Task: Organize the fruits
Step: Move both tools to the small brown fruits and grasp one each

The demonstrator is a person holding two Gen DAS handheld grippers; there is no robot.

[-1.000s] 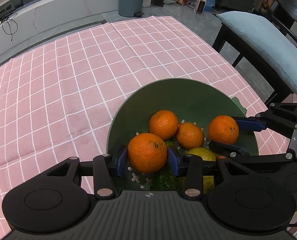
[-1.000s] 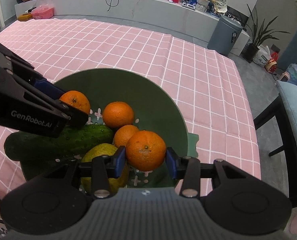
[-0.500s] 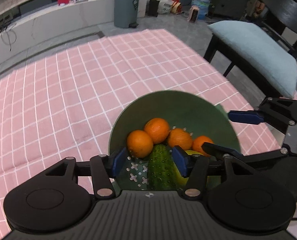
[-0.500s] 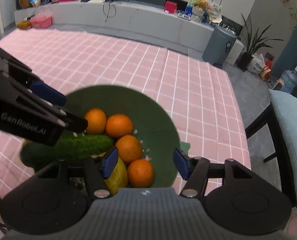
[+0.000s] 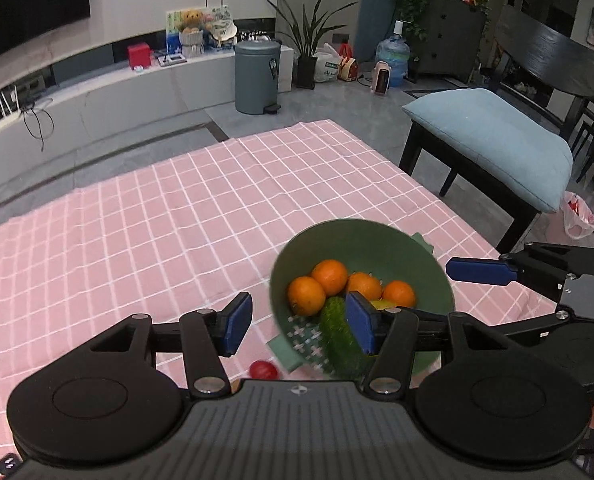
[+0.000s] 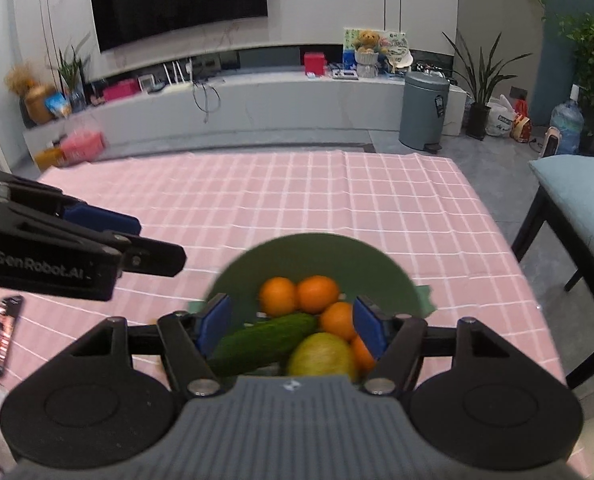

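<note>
On the pink checked tablecloth (image 5: 177, 216), near its right edge, sits the green bowl (image 5: 361, 240). Left to right inside: four oranges (image 5: 306, 295) in a row, cucumber (image 5: 339, 334) lying in front of them, yellow-green fruit (image 6: 322, 354) beside it. A small red fruit (image 5: 263, 369) lies on the cloth just left of the bowl. Left gripper (image 5: 299, 324): jaws spread, holding nothing, raised above the table. Right gripper (image 6: 293, 326): jaws spread, empty, above the bowl. Diff vs 1 s ago: each claw pinched an orange then; both oranges are now in the bowl, both grippers pulled up and back.
</note>
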